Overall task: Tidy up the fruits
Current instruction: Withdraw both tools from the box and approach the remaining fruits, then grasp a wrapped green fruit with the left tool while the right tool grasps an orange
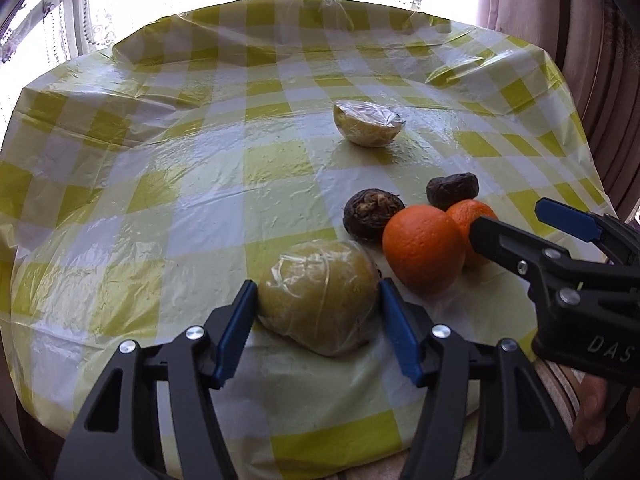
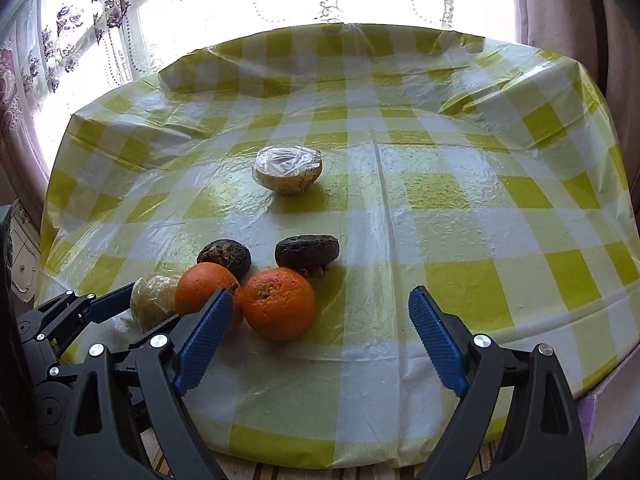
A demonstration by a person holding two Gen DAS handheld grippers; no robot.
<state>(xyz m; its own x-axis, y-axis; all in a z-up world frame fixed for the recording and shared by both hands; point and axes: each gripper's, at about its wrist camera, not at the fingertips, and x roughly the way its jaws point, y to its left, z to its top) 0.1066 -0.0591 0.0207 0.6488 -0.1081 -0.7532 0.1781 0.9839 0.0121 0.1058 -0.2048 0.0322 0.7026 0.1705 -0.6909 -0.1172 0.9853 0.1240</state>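
**Left tongs straddle a wrapped yellow fruit; right tongs spread beside the oranges**

The tabletop, covered in a glossy yellow-and-white checked plastic cloth, fills both views, with a bright window hung with a patterned lace curtain behind its far edge; the fruit sits in a loose cluster at the near edge, apart from one piece farther back.

The left tongs, black with blue ribbed pads, are parted around a yellowish rounded fruit wrapped in clear film; the left pad touches its side and the right pad sits at its edge, though whether they are squeezing it I cannot tell; the fruit rests on the cloth.

The right tongs hang spread wide with nothing between them; in the left view one black finger crosses in front of the far orange.

Two round oranges with pitted skin lie touching: one just right of the wrapped fruit, the other behind it; just beyond them sit two dark brown wrinkled fruits, one showing a pale crumpled top, the other further right, apart from each other.

Well behind the cluster, near the middle of the cloth, stands a pale yellow halved fruit with clear film over its cut face, alone and cut side up.
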